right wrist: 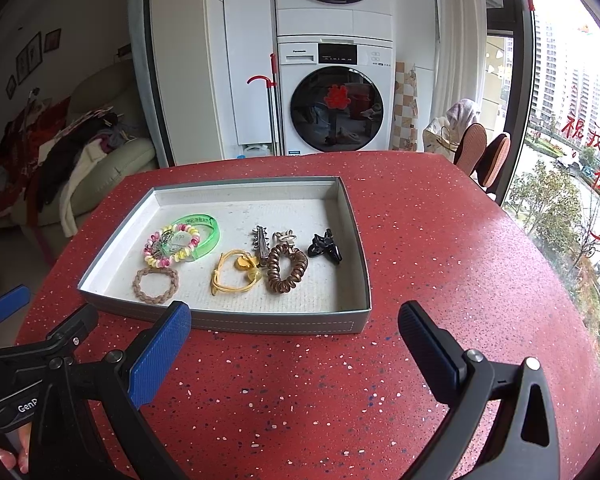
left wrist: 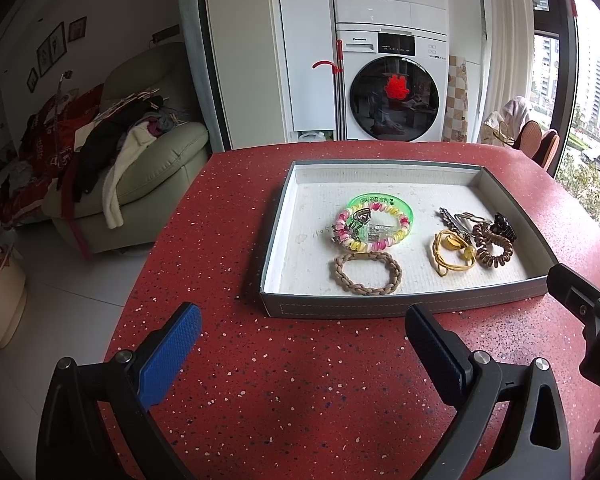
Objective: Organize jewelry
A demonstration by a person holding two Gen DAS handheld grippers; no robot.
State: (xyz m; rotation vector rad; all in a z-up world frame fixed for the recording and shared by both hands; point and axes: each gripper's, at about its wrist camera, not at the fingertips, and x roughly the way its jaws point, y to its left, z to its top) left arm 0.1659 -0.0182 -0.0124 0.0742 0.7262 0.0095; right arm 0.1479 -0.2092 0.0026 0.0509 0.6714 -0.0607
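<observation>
On the red speckled table, both tools sit low, near the front edge, pointed at the grey tray. Left tool: jaws spread wide, nothing between the blue pads, hovering just short of the tray's near wall. Right tool: same pose, jaws wide apart and empty, aimed at the tray's near right corner. The two are side by side; each shows at the edge of the other's view.

All jewelry lies inside the tray:
- green bangle with pink-yellow coil bracelet overlapping it, left side
- tan braided band just in front of those
- yellow cord piece mid-tray, touching the brown spiral tie
- black claw clip to the right
- toothed metal clip behind the spiral tie

Hard to read: small metal charms on the coil bracelet are a tangle, can't resolve them. A pale item behind the spiral tie is mostly covered. Tool bodies are cut off at the bottom of the frame; fingertips of the person's hand barely show in the right view's lower-left corner.
</observation>
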